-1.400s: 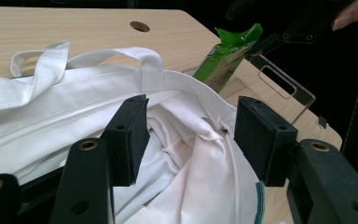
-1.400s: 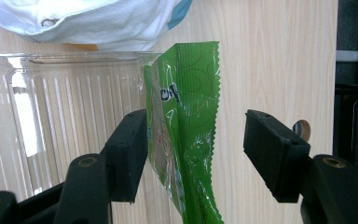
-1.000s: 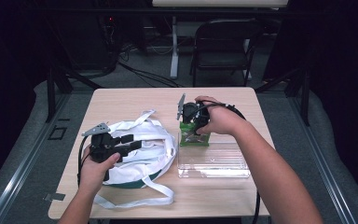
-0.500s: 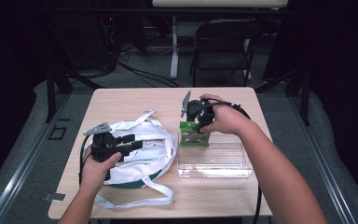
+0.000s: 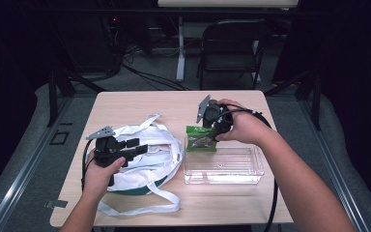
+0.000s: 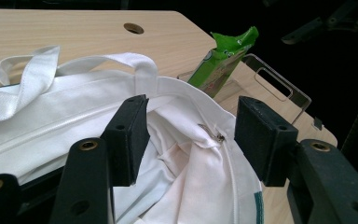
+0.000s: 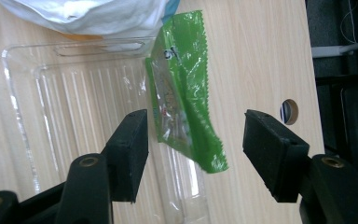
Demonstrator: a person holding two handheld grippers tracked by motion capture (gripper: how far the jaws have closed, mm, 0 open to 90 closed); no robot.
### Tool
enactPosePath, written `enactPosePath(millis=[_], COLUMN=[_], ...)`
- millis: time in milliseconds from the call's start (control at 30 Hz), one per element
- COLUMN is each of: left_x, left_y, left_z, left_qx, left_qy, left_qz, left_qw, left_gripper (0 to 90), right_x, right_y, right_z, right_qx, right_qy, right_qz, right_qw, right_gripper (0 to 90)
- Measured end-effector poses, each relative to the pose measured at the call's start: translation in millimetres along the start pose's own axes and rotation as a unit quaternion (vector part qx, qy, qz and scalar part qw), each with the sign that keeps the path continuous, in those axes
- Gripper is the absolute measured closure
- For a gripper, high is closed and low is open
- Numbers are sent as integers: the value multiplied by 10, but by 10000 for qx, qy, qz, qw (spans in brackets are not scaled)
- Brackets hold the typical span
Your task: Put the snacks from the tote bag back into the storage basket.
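Observation:
A green snack packet (image 7: 182, 93) leans against the far left edge of a clear plastic tray (image 7: 65, 116), partly over its rim. My right gripper (image 7: 193, 123) is open, its jaws on either side of the packet without touching it. From above, the right gripper (image 5: 211, 130) sits just behind the packet (image 5: 200, 139) and the tray (image 5: 241, 166). My left gripper (image 6: 191, 128) is open over the mouth of a white cloth bag (image 6: 74, 121), above a zipper pull (image 6: 219, 137). In the high view the left gripper (image 5: 142, 148) rests on the bag (image 5: 159, 159).
The bag's white straps (image 5: 140, 205) trail toward the table's front edge. A round cable hole (image 7: 289, 111) pierces the tabletop to the right of the packet. A folding chair (image 5: 232, 48) stands beyond the table. Bare wood (image 5: 140, 104) lies behind the bag.
My right gripper has shifted slightly right and back, and the green packet has settled lower against the tray's far edge. The left gripper and the bag have hardly moved.

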State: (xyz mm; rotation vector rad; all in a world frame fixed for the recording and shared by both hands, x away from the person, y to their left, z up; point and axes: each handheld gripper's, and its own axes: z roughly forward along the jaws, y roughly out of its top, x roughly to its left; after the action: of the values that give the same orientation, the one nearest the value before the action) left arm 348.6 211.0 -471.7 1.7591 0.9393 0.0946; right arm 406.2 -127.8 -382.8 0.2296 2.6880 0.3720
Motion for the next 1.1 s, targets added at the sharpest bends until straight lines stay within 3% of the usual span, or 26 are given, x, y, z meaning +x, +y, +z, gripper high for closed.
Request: enactPosePath(millis=[33,167,200,233,267,300,333,367,400,433,500,533,567,600,633,667,700,733,767,800,833,967,1000,1100], left_x=[0,-1,-1,-1,0,0,1,1,1,3,4,5,5,9,9,10,13,13,14,15,15,18,19,22], left_y=[0,1,2,2,2,2,1,0,0,-3,-4,-6,-6,-7,-7,-8,-9,-10,-11,-11,-11,-10,-10,-13], left_z=[0,15,18,18,21,21,25,27,27,33,34,33,33,33,33,33,33,33,34,35,35,33,33,37], left_qx=[0,36,25,25,37,37,42,47,47,38,42,44,44,51,51,57,63,64,67,70,70,80,83,92], left_qy=[0,-5,-8,-8,-9,-9,-11,-10,-10,-2,1,7,7,14,14,13,16,20,18,20,20,19,18,23], left_qz=[0,12,7,7,4,4,-6,-11,-11,-9,-12,-14,-14,-16,-16,-20,-19,-16,-18,-9,-9,-14,-16,-19], left_qw=[10000,10000,10000,10000,10000,10000,10000,10000,10000,10000,10000,10000,10000,10000,10000,10000,10000,10000,10000,10000,10000,10000,10000,10000], left_gripper=[442,442,442,442,442,442,442,442,442,442,442,442,442,442,442,442,442,442,442,442,442,442,442,443], right_x=[0,78,99,99,129,129,171,183,183,228,242,289,289,346,360,360,381,434,434,489,489,657,657,809], right_y=[0,-128,-165,-165,-220,-220,-291,-316,-316,-388,-413,-480,-480,-562,-594,-594,-636,-726,-726,-797,-797,-940,-940,-1041], right_z=[0,-115,-141,-141,-176,-176,-214,-222,-222,-232,-233,-221,-221,-195,-192,-192,-176,-144,-144,-115,-115,-51,-51,16], right_qx=[0,-235,-348,-348,-498,-498,-646,-692,-692,-743,-727,-814,-814,-912,-960,-960,-1069,-1169,-1169,-1206,-1206,-1296,-1296,-1360], right_qy=[0,-19,4,4,26,26,-11,-18,-18,-114,-183,-308,-308,-377,-353,-353,-313,-319,-319,-335,-335,-346,-346,-443], right_qz=[0,399,630,630,889,889,1234,1365,1365,1633,1697,1930,1930,2251,2351,2351,2519,2749,2749,2865,2865,3084,3084,3248], right_qw=[10000,9989,9974,9974,9948,9948,9903,9882,9882,9837,9826,9773,9773,9693,9666,9666,9613,9538,9538,9499,9499,9418,9418,9349], right_gripper=[408,430,437,437,448,448,479,486,486,513,517,523,523,526,528,528,530,533,533,526,526,515,515,513])
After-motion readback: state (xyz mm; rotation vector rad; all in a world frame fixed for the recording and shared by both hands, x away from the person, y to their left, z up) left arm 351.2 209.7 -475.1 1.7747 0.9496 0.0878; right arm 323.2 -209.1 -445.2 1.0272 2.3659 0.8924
